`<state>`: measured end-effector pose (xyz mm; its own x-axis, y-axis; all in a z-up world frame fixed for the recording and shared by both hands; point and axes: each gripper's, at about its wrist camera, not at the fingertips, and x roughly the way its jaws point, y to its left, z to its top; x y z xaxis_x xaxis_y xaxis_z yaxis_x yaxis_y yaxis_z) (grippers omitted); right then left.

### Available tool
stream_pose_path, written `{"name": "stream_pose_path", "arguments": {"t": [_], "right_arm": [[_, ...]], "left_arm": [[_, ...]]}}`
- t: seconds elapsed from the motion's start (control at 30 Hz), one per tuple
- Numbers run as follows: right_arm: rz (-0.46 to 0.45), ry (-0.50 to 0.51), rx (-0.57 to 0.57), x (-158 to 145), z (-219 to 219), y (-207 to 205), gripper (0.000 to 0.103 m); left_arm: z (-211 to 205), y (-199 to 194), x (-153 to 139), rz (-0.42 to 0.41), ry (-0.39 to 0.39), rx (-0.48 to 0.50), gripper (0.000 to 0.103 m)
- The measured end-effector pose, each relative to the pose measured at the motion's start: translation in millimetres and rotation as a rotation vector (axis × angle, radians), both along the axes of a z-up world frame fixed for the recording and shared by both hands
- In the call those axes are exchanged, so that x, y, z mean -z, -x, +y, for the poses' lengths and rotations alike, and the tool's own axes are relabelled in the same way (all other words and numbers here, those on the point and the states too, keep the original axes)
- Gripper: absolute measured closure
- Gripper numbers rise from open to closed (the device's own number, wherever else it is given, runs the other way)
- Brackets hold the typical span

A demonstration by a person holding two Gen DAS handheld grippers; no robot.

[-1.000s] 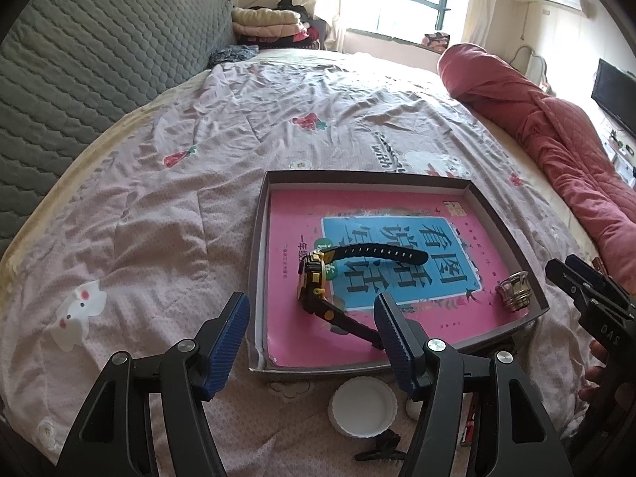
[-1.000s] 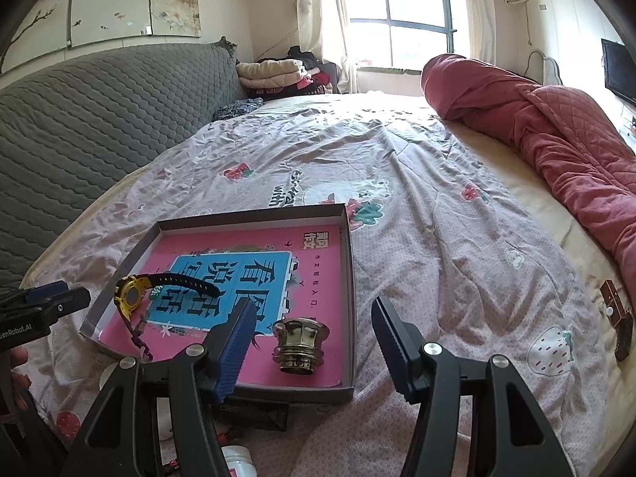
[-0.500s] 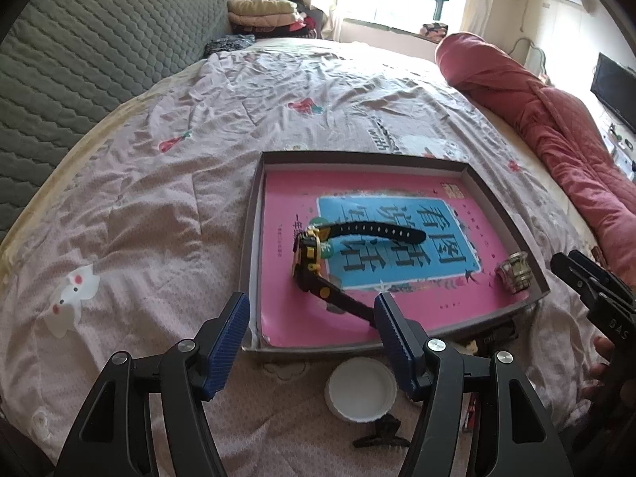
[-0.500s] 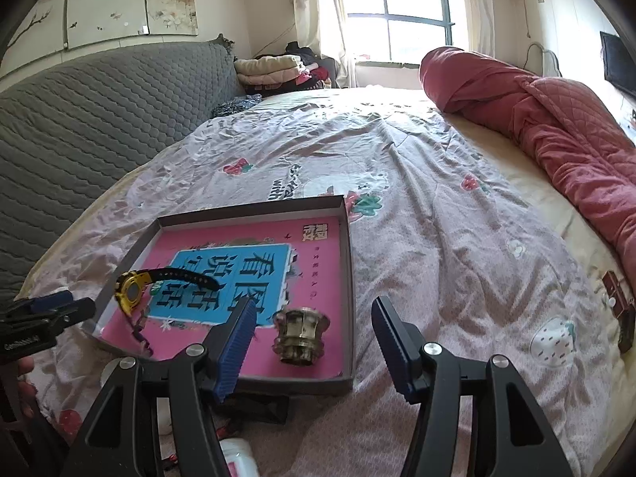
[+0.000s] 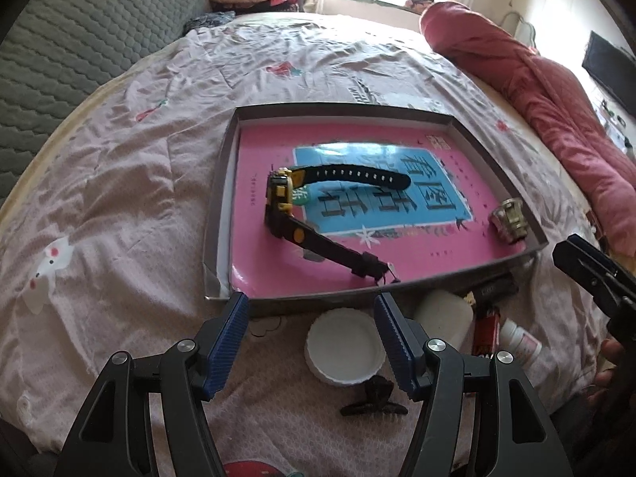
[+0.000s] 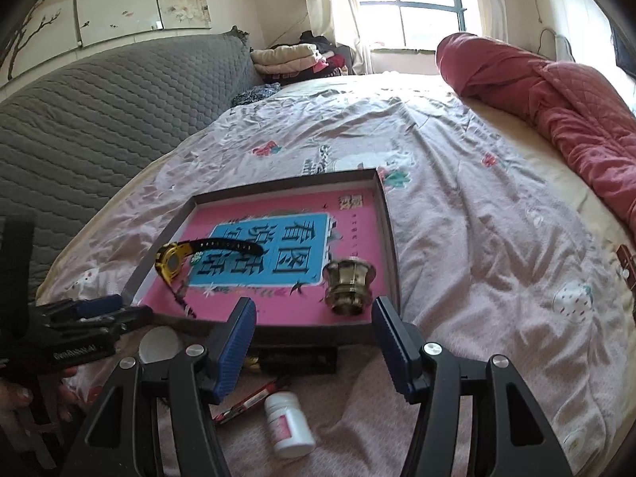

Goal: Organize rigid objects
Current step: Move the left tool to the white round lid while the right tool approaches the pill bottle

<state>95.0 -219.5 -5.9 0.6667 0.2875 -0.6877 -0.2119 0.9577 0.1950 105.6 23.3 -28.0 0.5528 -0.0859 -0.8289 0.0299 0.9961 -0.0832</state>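
A shallow grey box (image 5: 226,214) (image 6: 387,234) with a pink and blue printed floor lies on the bed. Inside it rest a yellow and black watch (image 5: 284,196) (image 6: 171,260) and a brass knob (image 5: 508,220) (image 6: 349,284). In front of the box lie a white lid (image 5: 344,346), a white jar (image 5: 443,316), a white pill bottle (image 6: 288,423) (image 5: 520,344), a red pen (image 6: 248,399), a black hair clip (image 5: 373,399) and a dark bar (image 6: 298,359). My left gripper (image 5: 312,342) hovers open over the lid's left side. My right gripper (image 6: 314,346) stands open before the box's near edge, empty.
A grey quilted headboard (image 6: 99,119) runs along the left. A rolled red quilt (image 5: 536,95) lies on the right side of the bed. Folded clothes (image 6: 290,59) are stacked by the window. The flowered sheet (image 5: 119,198) spreads left of the box.
Both grippers have dropped lower and drawn back toward the near items. The lid, jar, pill bottle and pen have come further into view. Both stay open.
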Motion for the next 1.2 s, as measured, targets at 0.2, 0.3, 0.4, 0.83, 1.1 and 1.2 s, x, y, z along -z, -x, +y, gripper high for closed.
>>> {"name": "stream_pose_path", "arguments": {"t": [0.2,0.3,0.4,0.83,1.1,1.2], "right_arm": [[0.043,-0.011,-0.004,8.1,-0.3,-0.5,0.043],[0.059,-0.02,-0.001,12.1,-1.6,-3.4,0.043],[0.06,-0.025,0.002,12.6,-1.7,-4.8,0.043],[0.065,0.018,-0.041,16.0,10.6,-0.7,0.043],[0.112,0.067,-0.065,27.4,13.5,-0.9,0.043],[0.123,0.084,-0.068,31.4,13.7,-0.6,0.043]], "left_arm": [[-0.7,3.7,-2.9,0.004,0.021,0.013,0.035],[-2.0,6.5,-3.2,0.007,0.024,0.024,0.035],[-2.1,5.3,-1.8,0.013,0.022,0.022,0.035],[-7.5,2.6,7.4,0.032,0.001,0.032,0.035],[-13.1,-3.2,18.1,0.058,-0.024,0.033,0.035],[-14.5,-4.6,21.6,0.066,-0.031,0.034,0.035]]}}
